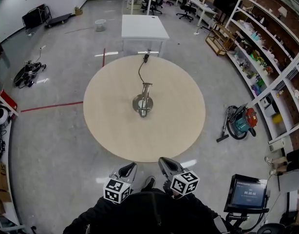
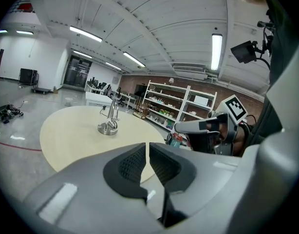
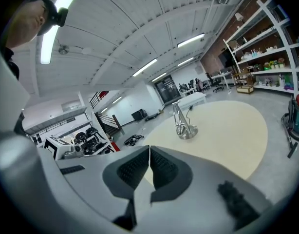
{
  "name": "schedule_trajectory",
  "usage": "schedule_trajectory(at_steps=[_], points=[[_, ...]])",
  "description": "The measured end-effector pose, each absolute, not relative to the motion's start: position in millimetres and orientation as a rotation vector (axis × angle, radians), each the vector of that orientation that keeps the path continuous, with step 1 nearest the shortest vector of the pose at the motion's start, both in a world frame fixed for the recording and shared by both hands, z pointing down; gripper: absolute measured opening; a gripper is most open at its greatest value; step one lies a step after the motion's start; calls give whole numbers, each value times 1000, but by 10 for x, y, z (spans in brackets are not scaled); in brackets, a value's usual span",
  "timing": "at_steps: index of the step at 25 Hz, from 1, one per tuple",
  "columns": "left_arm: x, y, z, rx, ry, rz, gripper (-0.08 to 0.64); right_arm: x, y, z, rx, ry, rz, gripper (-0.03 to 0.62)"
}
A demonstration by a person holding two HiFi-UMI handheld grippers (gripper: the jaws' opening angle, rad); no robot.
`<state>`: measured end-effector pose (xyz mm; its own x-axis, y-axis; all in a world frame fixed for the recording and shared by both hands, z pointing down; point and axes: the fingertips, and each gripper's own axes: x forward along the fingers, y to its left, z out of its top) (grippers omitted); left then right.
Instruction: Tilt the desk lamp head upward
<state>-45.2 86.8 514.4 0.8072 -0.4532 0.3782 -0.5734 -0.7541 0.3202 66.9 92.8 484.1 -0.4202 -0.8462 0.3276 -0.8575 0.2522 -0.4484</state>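
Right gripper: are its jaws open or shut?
Shut. In its own view, the right gripper has its pads together, with nothing between them.

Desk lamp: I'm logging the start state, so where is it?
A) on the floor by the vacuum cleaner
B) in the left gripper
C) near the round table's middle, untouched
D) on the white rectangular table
C: the desk lamp stands near the round table's middle; the left gripper and right gripper are shut, empty, short of it.
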Motion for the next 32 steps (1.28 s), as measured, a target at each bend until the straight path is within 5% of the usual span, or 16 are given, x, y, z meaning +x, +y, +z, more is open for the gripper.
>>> schedule_trajectory(at_steps=[10, 32], points=[[183, 607, 5036, 2564, -862, 370, 29, 1408, 607, 4793, 1631, -2518, 868, 6], [248, -368, 5182, 2546, -799, 434, 29, 1527, -251, 5040, 1704, -2432, 963, 6]])
